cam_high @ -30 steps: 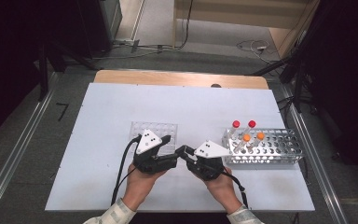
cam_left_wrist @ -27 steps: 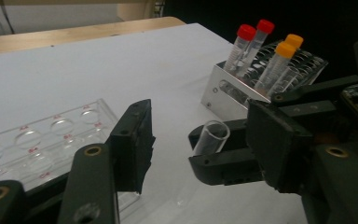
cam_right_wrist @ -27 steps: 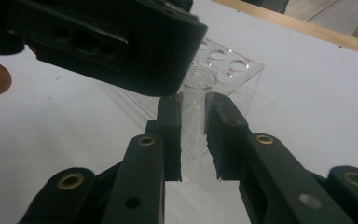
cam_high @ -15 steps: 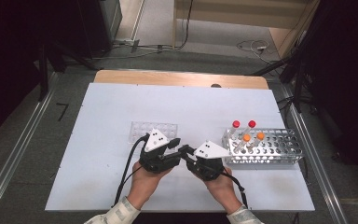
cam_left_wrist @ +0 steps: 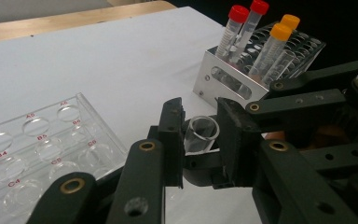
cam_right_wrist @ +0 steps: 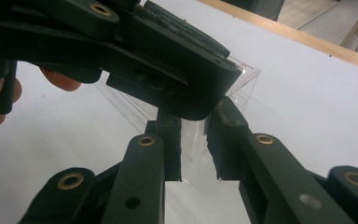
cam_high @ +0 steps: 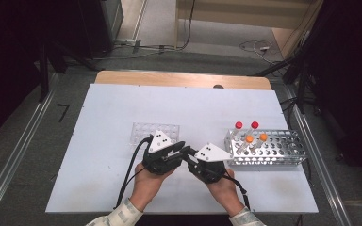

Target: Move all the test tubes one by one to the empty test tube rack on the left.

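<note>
- High view: both grippers meet near the front middle of the white table (cam_high: 122,113), tips pointing at each other, the left gripper (cam_high: 181,149) coming from the left and the right gripper (cam_high: 189,155) from the right.
- Left gripper view: a clear uncapped tube (cam_left_wrist: 200,134) sits between the two black jaws of the left gripper (cam_left_wrist: 199,135), its open mouth facing the camera. The jaws have just been closing, and they now stand against the tube's sides, so this gripper holds it.
- Same view: the right gripper (cam_left_wrist: 205,170) reaches in from the right and takes the tube lower down, just under the left jaws.
- Right gripper view: the right gripper (cam_right_wrist: 193,135) has its jaws drawn in on the tube (cam_right_wrist: 192,135), which shows faintly as clear plastic in the narrow gap. The left gripper (cam_right_wrist: 177,74) lies across the top, just above these jaws.
- The tube is thus held by both tools at once, off the table, between the two racks.
- A clear plastic rack (cam_high: 155,133) with labelled wells lies just behind the left gripper.
- A metal rack (cam_high: 283,150) stands to the right, just beside the right hand (cam_high: 224,188), with two red-capped tubes (cam_high: 238,126) and two orange-capped tubes (cam_high: 249,140) upright in its left end.
</note>
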Tool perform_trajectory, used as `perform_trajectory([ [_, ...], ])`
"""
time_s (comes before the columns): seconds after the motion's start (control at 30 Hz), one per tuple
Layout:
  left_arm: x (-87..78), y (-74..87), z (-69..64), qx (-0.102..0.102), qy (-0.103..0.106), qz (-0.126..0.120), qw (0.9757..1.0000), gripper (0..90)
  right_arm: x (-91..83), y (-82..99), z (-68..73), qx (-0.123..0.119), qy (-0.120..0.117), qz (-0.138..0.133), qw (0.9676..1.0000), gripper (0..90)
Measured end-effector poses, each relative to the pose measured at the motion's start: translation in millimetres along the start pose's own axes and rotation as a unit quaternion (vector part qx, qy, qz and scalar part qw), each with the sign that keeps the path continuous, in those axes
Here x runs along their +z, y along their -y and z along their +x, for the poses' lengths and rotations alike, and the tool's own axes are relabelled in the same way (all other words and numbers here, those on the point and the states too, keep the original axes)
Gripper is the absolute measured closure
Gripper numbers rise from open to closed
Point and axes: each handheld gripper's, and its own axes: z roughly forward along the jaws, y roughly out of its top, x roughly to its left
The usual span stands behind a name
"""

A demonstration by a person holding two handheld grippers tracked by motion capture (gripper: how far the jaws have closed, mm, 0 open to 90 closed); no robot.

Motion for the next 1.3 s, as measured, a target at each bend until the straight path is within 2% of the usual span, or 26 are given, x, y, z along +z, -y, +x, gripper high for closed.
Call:
perform_trajectory([
  [0.43, -1.2, -0.6, 0.3, 0.008, 0.0, -0.006, 0.9999, 77.2, -1.4, -0.3, -1.0, 0.002, -0.004, -0.002, 1.0, 71.7],
  [0.73, -7.0, -11.1, 6.2, 0.002, -0.002, -0.029, 0.9996, 77.2, -3.8, -1.4, -5.2, 0.011, -0.025, 0.001, 0.9996, 48.6],
  [0.8, -11.2, -17.9, 10.3, -0.004, -0.004, -0.045, 0.999, 77.2, -4.6, -1.5, -5.8, 0.013, -0.026, 0.001, 0.9996, 45.6],
  [0.97, -16.9, -27.2, 18.5, -0.01, -0.009, -0.066, 0.9978, 77.2, -5.5, -1.2, -6.9, 0.015, -0.027, 0.004, 0.9995, 43.1],
  [1.17, -21.3, -32.7, 25.5, -0.016, -0.014, -0.077, 0.9968, 77.2, -7.0, -0.9, -8.0, 0.018, -0.027, 0.006, 0.9994, 40.8],
  [1.3, -27.8, -34.9, 30.3, -0.017, -0.024, -0.088, 0.9957, 77.2, -8.0, -0.5, -10.4, 0.021, -0.026, 0.006, 0.9994, 39.5],
])
